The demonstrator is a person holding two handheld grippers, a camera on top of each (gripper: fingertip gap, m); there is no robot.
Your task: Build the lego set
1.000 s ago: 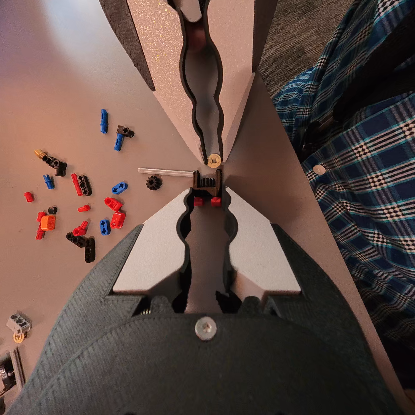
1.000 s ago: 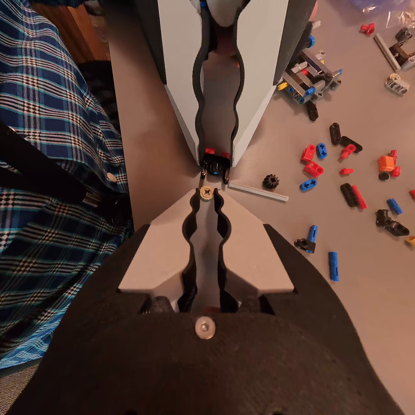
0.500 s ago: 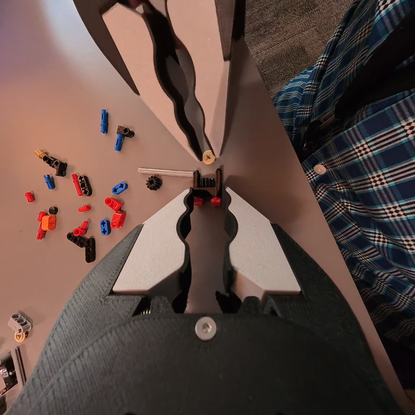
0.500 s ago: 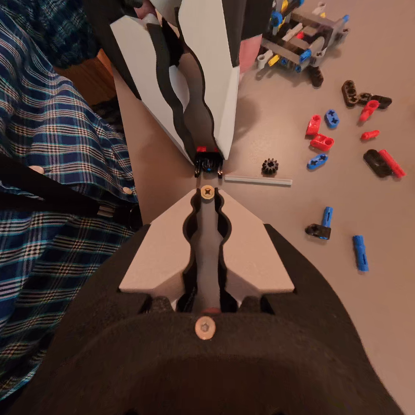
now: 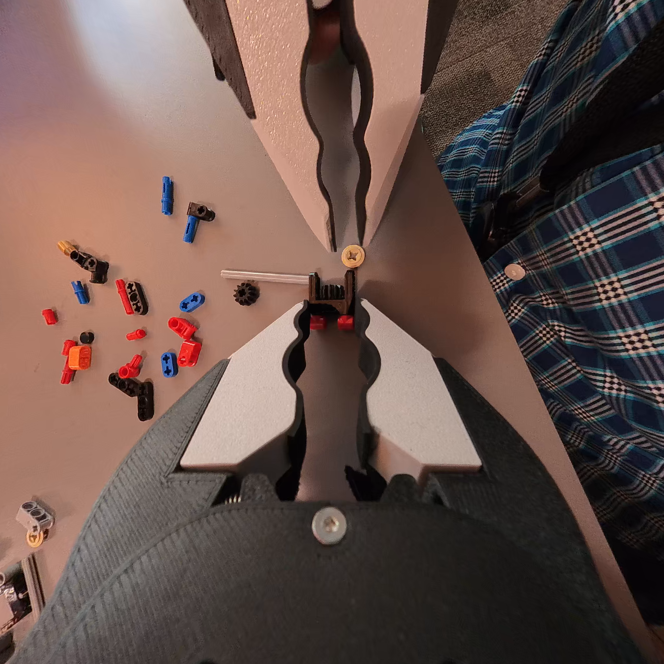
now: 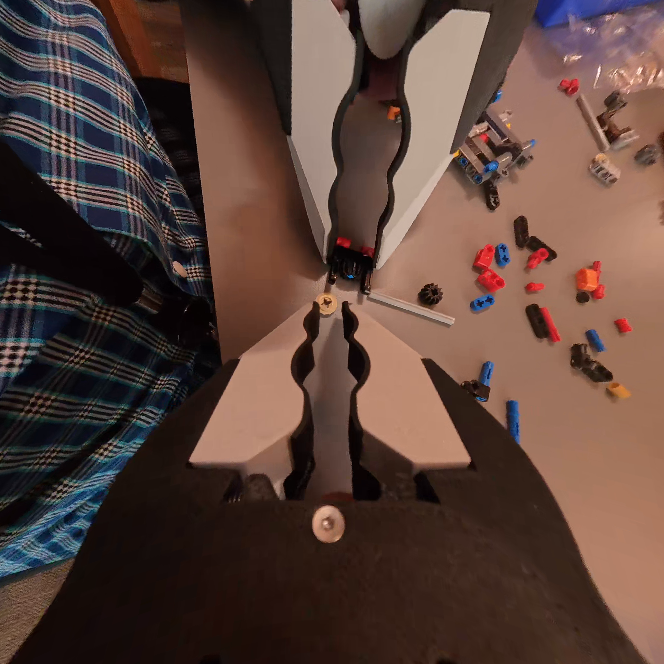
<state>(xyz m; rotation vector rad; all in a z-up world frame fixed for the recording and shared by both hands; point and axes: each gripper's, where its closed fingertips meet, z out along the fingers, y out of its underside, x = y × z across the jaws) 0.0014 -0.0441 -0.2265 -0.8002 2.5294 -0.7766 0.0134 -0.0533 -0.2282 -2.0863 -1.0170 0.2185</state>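
Observation:
My left gripper [image 5: 332, 305] is shut on a small black frame [image 5: 330, 296] that holds a black gear and two red pins. It holds the frame just above the table, near the table's edge. My right gripper [image 6: 330, 305] faces it tip to tip, its jaws a little apart. A tan round bush [image 6: 326, 303] sits at its tips and touches only one pad. In the left wrist view the bush [image 5: 354, 256] lies just off the tips of the right gripper [image 5: 346, 248], close to one prong of the frame. The frame [image 6: 350, 267] also shows in the right wrist view.
A white axle [image 5: 264, 276] and a loose black gear [image 5: 246, 293] lie beside the frame. Several red, blue and black pieces [image 5: 179, 327] are scattered farther out. A partial build [image 6: 494, 154] and a plastic bag [image 6: 611, 64] lie beyond. A person's plaid shirt [image 5: 575, 287] is at the table edge. My two grippers' fingertips are within a few centimetres of each other.
My right gripper tilted sideways, then swung back in line with the left. Its jaws have parted slightly and the tan bush now sits off-centre at the tips. The left gripper held still.

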